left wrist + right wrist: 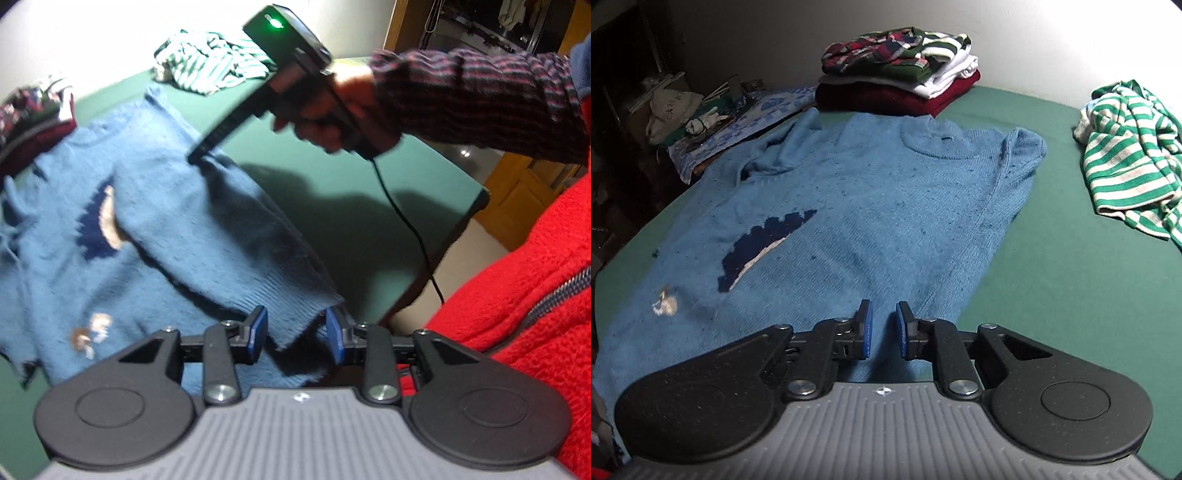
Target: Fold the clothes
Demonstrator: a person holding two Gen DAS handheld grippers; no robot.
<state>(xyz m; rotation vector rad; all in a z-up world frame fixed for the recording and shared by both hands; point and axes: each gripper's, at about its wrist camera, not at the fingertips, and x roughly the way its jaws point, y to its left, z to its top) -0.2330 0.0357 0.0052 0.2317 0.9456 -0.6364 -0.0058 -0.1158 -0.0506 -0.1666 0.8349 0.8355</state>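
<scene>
A green table (1052,280) by a pale wall (1034,37) holds the blue sweater (871,206). Left gripper (297,332) spread, hem corner loose between; right gripper (884,328) slightly parted, empty, sweater toward twelve o'clock.

The blue sweater (155,236) is motion-blurred, its left side cut off.

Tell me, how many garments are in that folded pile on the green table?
4 show, maybe more hidden: plaid shirt on top, green-and-white striped top beside it, white one beneath, dark red sweater at the bottom.
</scene>
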